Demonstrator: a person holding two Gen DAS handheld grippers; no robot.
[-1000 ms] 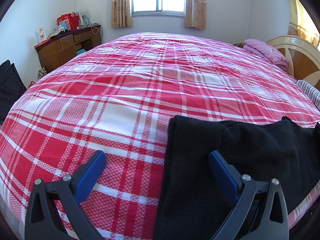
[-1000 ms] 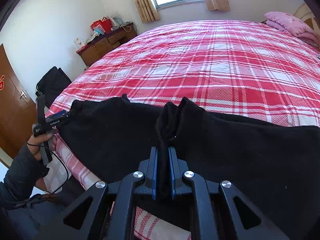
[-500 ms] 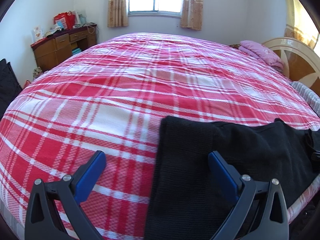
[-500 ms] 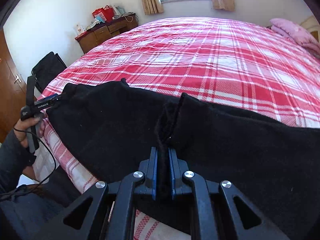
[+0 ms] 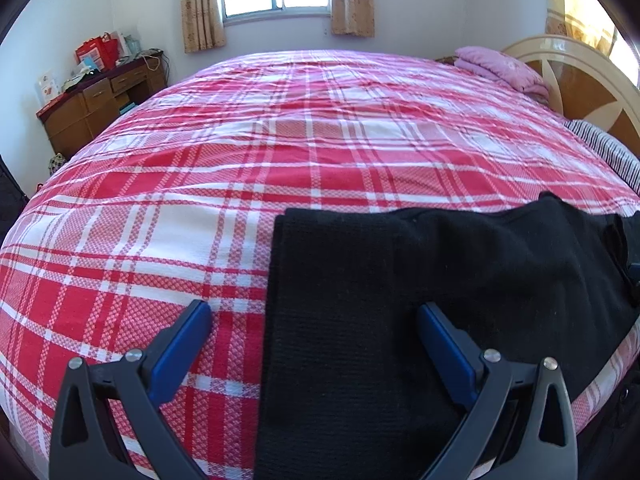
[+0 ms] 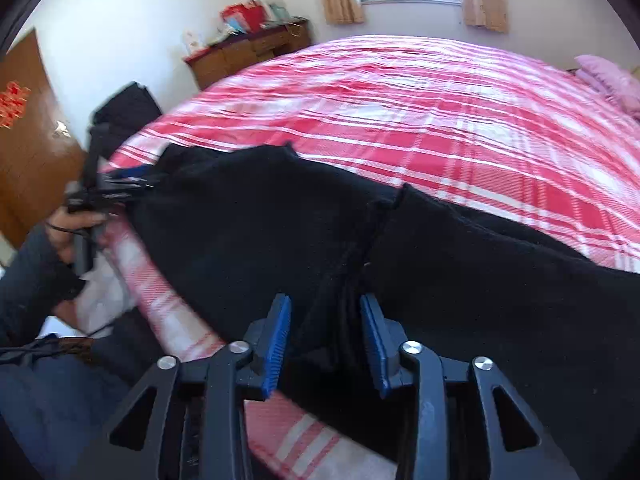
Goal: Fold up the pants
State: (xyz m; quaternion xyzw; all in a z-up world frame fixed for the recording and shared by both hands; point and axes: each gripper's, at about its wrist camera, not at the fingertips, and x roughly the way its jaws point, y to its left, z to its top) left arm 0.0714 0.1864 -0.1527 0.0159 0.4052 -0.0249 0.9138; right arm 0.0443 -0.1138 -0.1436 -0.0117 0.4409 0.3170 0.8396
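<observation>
The bed (image 5: 320, 152), spread with a red and white plaid cover, is your work surface, and it gives the room you need for laying cloth flat. Along its near edge lie the black pants (image 5: 400, 300), stretched lengthwise across the mattress side, with part of the fabric hanging off the edge towards you; that position keeps both ends within your reach. In the left wrist view one end of the pants shows a straight, squared edge lying flat on the cover, which looks like a layer set down neatly. Your left gripper (image 5: 314, 334) hangs just above that end with its jaws wide, one over bare cover and one over black cloth, holding nothing. Your right gripper (image 6: 325, 334) sits over a bunched ridge of fabric near the middle of the pants, its jaws parted to either side of the ridge with a gap showing, so the cloth is not pinched. I judge that both ends are now resting free on the bed, ready for you to take fresh hold for the next fold. Far off stand a wooden dresser (image 5: 92, 116) and a pink pillow (image 5: 500, 66), well apart from your work.
</observation>
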